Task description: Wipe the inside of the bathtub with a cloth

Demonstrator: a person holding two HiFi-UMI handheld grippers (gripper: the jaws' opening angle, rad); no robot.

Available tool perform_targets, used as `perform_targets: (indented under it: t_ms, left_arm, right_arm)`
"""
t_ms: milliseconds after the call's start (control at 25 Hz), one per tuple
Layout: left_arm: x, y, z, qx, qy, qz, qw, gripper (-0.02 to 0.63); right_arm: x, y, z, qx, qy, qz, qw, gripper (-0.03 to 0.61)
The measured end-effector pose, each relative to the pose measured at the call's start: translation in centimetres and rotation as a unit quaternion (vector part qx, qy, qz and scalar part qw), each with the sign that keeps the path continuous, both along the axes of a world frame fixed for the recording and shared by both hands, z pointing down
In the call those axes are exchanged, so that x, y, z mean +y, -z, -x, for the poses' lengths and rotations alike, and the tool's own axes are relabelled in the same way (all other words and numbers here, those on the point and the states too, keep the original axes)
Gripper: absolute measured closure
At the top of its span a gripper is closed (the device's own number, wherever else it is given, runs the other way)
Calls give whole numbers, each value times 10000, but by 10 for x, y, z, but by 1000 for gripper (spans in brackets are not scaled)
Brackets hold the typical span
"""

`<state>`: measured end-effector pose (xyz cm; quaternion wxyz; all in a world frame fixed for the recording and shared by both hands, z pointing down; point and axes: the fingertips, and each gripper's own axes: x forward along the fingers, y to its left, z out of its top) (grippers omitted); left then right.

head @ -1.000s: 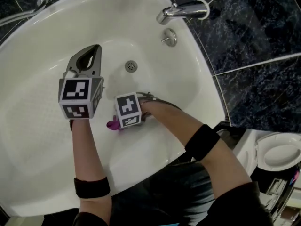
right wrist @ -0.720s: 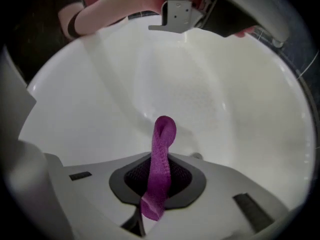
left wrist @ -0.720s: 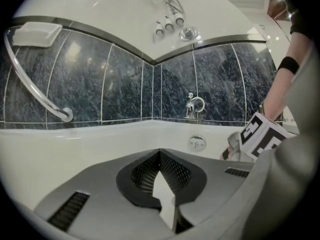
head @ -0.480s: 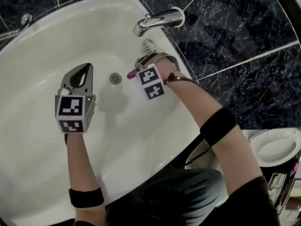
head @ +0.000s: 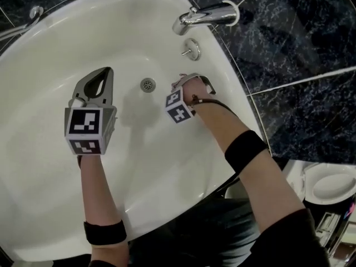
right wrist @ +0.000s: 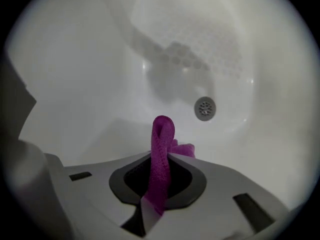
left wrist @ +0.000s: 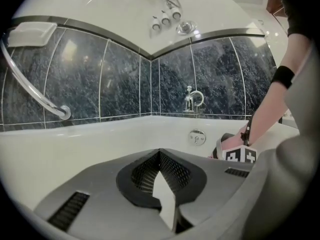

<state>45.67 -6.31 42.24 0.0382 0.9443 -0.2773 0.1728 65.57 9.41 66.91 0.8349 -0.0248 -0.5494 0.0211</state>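
Observation:
The white bathtub [head: 50, 65] fills the head view, with its drain [head: 147, 84] near the middle. My right gripper [right wrist: 161, 156] is shut on a purple cloth [right wrist: 162, 134], which loops up out of the jaws just above the tub's white surface, short of the drain [right wrist: 205, 108]. In the head view that gripper's marker cube [head: 178, 107] sits right of the drain, on the tub's sloping right wall; the cloth is hidden there. My left gripper [head: 103, 73] hovers left of the drain, its jaws shut with nothing between them.
A chrome faucet [head: 206, 13] and an overflow knob [head: 190, 49] sit at the tub's far right rim. A grab rail [left wrist: 35, 91] runs along the dark marbled tiles on the left. A toilet [head: 328, 185] stands outside the tub at the lower right.
My right gripper swept with the cloth from the near middle of the tub up toward the faucet, then back down the right wall. The cloth no longer shows in the head view. My left gripper stayed put.

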Motion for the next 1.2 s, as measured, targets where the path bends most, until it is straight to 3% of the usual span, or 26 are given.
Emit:
perform_targets:
  t_ms: [120,240,440,560,760,880,1080,1200]
  left_arm:
    - [-2,-1,3,-43,44,-5,10000,617]
    - [-3,-3,4,-110,31,-42,9999,617]
    - [-10,-20,15,-129,55,88,9999,617]
    - [0,-42,35,-456,-135,194,9987,617]
    - [-1,-51,53,-708,-165,197,9972,617]
    - [-7,-37,61,-463,48,162,9988,617]
    - [0,-33,51,-494,-103,211,9985,617]
    - [1,-33,49,-489,-138,202,9985,617]
  right_arm:
    - [32,-20,19,-176,-647,625,9958,517]
    - [49,-27,50,-542,-1476,1171,9806,517]
    - [68,-38,80,-733,-1758,1581,9689,517]
    - [74,-42,101,-1073,-2227,1642,9549,525]
    - [77,-41,138,-1514,-2464,1906,9381,525]
    - [82,-40,167,-1710,-2325,2170,9325,523]
    - [90,-31,257,-2673,-2664,2747,8844,523]
    - [93,-29,285,-2806,-2529,2966,8771,523]
